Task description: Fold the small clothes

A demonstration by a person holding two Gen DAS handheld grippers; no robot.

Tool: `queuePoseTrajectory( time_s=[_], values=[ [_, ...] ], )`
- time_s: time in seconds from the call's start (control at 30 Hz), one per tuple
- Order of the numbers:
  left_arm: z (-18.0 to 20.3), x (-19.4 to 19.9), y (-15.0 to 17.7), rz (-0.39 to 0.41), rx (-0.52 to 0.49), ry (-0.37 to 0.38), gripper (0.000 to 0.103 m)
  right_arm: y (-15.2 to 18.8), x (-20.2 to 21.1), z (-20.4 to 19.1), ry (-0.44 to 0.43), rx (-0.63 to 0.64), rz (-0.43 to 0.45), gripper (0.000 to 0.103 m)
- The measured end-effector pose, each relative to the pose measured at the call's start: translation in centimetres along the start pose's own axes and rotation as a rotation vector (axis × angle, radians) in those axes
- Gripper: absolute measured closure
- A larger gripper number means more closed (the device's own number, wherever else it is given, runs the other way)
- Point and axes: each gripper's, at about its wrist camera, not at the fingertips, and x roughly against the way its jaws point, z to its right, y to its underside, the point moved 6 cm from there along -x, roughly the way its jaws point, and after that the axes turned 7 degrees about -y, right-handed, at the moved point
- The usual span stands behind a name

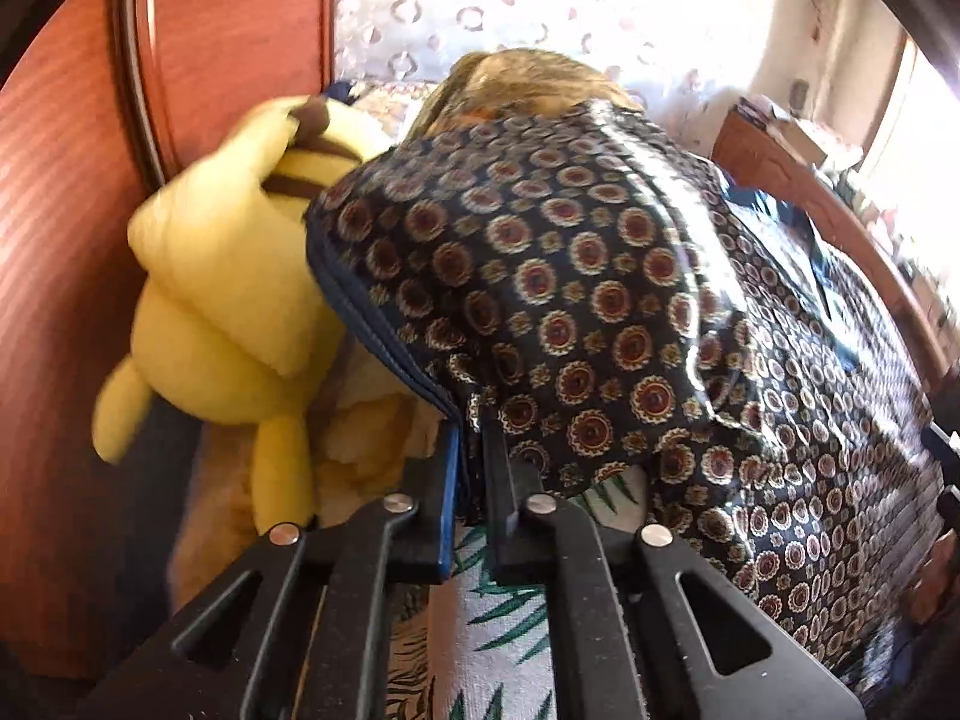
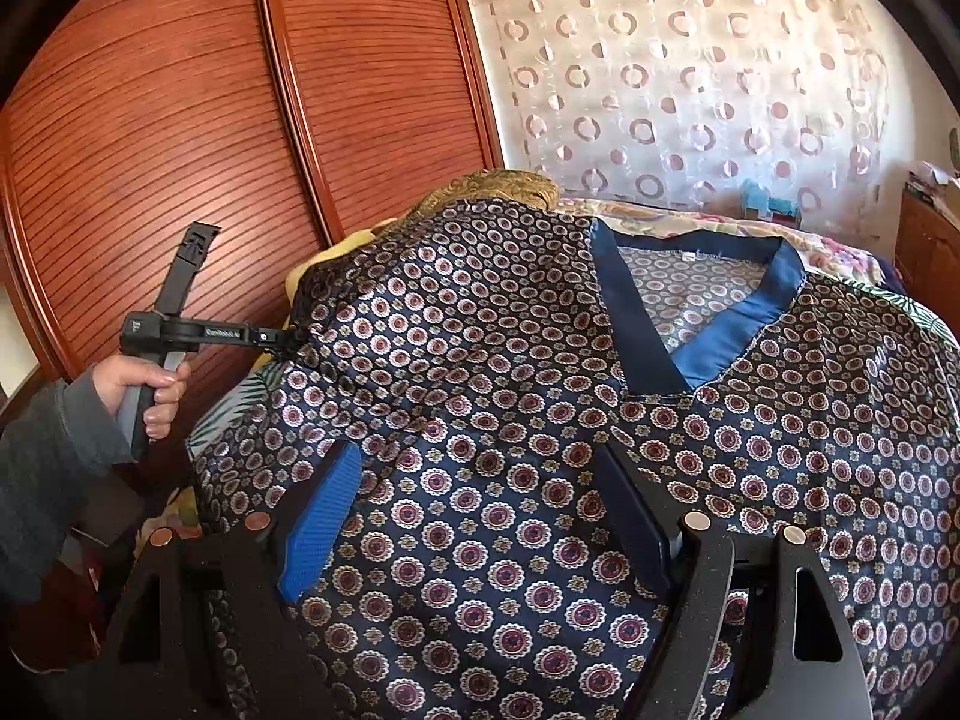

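A dark blue shirt (image 2: 540, 420) with a round medallion print and a plain blue V-neck collar (image 2: 708, 300) lies spread on the bed. In the left wrist view my left gripper (image 1: 471, 450) is shut on the blue-trimmed edge of the shirt's sleeve (image 1: 540, 276), which lifts off the bed. The right wrist view shows that same left gripper (image 2: 288, 341) at the shirt's left edge, held by a hand (image 2: 144, 384) in a grey sleeve. My right gripper (image 2: 480, 480) hovers open over the shirt's lower front, its blue pads (image 2: 321, 522) wide apart with only flat cloth below.
A yellow plush toy (image 1: 222, 300) lies at the bed's left side against the red-brown slatted wardrobe doors (image 2: 180, 120). A leaf-print bedsheet (image 1: 498, 612) shows under the shirt. A patterned curtain (image 2: 690, 90) hangs behind the bed, and wooden furniture (image 2: 924, 240) stands at the right.
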Motion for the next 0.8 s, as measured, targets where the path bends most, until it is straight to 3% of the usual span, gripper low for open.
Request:
queuePoseTrajectory(
  time_s=[0.1,0.27,0.4,0.53,0.63,0.67,0.7,0.77,0.8],
  values=[
    [1.0,2.6,-1.4,0.077,-0.029,-0.022,0.096,0.2,0.0,-0.1,-0.005,0.002,0.003,0.022],
    [5.8,6.5,-4.9,0.163,-0.094,0.087,0.096,-0.6,-1.1,0.4,-0.001,-0.004,-0.022,0.022],
    [11.1,7.8,-6.7,0.16,-0.145,0.231,0.096,-2.4,-1.2,0.7,0.005,0.002,0.008,0.022],
    [15.8,8.7,-6.6,0.165,-0.238,0.263,0.095,-3.0,-0.4,1.3,0.023,-0.006,0.031,0.022],
    [17.0,9.5,-5.9,0.165,-0.286,0.283,0.083,-2.7,-0.3,2.2,0.036,-0.023,0.031,0.022],
    [16.8,9.9,-5.6,0.172,-0.287,0.29,0.073,-2.6,-0.3,2.4,0.041,-0.024,0.027,0.022],
    [16.4,10.1,-5.5,0.17,-0.283,0.295,0.056,-2.5,-0.4,2.5,0.046,-0.021,0.023,0.021],
    [15.2,10.5,-4.7,0.164,-0.27,0.293,0.046,-2.6,-0.6,2.7,0.053,-0.017,0.022,0.021],
    [14.8,10.8,-4.4,0.172,-0.269,0.284,0.045,-2.7,-0.6,2.9,0.054,-0.016,0.022,0.021]
  ],
)
